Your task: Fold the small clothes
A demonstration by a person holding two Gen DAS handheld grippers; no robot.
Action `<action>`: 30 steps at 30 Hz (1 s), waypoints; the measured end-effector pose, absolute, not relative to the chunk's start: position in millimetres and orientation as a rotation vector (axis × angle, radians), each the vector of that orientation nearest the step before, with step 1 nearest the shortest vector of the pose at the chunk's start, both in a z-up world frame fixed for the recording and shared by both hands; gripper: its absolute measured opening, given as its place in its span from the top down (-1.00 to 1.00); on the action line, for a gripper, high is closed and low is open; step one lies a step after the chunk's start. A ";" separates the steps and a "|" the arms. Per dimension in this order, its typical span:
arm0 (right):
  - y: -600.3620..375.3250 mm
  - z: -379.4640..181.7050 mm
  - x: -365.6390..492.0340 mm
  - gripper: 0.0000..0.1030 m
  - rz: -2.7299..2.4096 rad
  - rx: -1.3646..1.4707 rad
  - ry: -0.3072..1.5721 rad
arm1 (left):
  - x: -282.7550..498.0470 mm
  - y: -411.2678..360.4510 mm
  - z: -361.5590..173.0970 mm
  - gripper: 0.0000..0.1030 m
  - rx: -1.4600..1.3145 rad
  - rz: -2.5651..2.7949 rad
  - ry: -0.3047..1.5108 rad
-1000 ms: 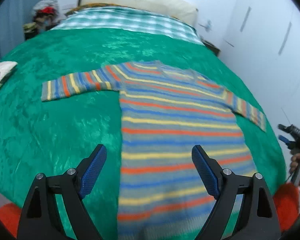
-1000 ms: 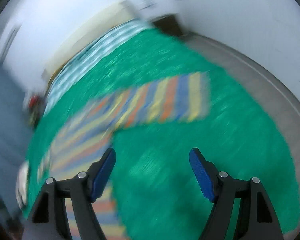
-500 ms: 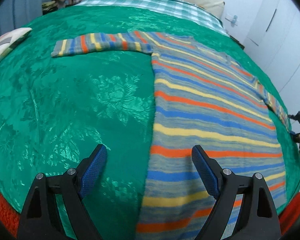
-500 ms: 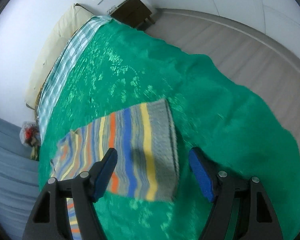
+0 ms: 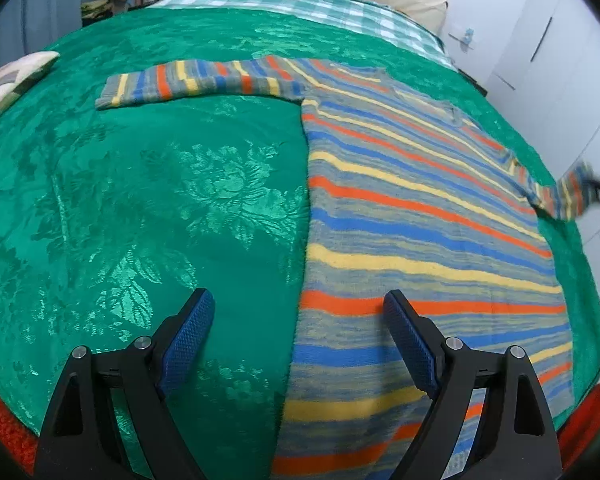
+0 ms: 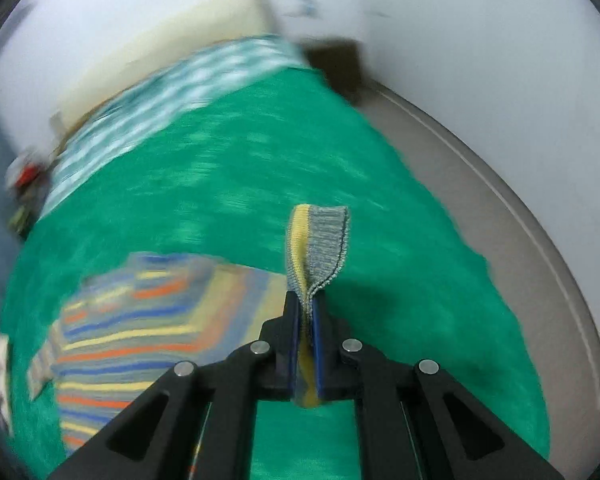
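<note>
My right gripper (image 6: 307,320) has just closed on the sweater's (image 5: 420,216) sleeve cuff (image 6: 320,240) at frame centre — first fold barely begun; left gripper (image 5: 298,336) gapes over the hem, body flat on the bed (image 5: 160,184).

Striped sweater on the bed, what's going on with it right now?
A person is folding the striped sweater, which lies flat on the green bedspread. The right gripper has just closed on the cuff of one sleeve and holds it lifted off the bed; that view is blurred. The left gripper is open above the sweater's side edge near the hem, gripping nothing. The other sleeve lies stretched out flat, not yet folded.
</note>
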State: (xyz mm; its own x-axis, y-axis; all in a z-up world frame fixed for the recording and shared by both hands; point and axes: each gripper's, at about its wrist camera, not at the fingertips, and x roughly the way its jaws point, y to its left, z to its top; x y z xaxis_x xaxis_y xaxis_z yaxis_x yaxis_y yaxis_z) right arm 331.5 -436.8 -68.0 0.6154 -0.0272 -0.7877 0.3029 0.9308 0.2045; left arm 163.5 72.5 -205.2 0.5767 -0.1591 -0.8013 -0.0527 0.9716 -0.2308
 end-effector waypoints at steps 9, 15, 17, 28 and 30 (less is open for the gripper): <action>-257.8 -63.0 424.1 0.88 0.180 0.303 0.965 | 160.6 78.6 -202.4 -0.71 -0.261 -0.068 0.955; -222.1 -129.3 445.8 -0.39 0.432 0.576 1.118 | 163.0 79.8 -205.1 -0.71 -0.259 -0.068 0.969; -235.0 -133.7 441.9 -0.39 0.486 0.668 1.079 | 163.5 79.3 -204.8 -0.71 -0.257 -0.068 0.968; -308.9 -219.6 423.6 0.82 0.103 0.270 1.311 | 166.1 64.3 -209.9 -0.72 -0.177 -0.066 0.976; -326.3 -218.0 414.2 1.00 0.010 0.225 1.252 | 164.2 61.2 -210.2 -0.72 -0.145 -0.062 0.974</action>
State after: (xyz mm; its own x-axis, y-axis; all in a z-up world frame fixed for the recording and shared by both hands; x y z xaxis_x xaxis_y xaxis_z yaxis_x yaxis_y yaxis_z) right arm 414.2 -326.3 -218.0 0.3164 0.1302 -0.9396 0.1153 0.9779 0.1743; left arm 164.2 61.2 -210.2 0.5608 -0.1175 -0.8195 -0.0127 0.9885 -0.1505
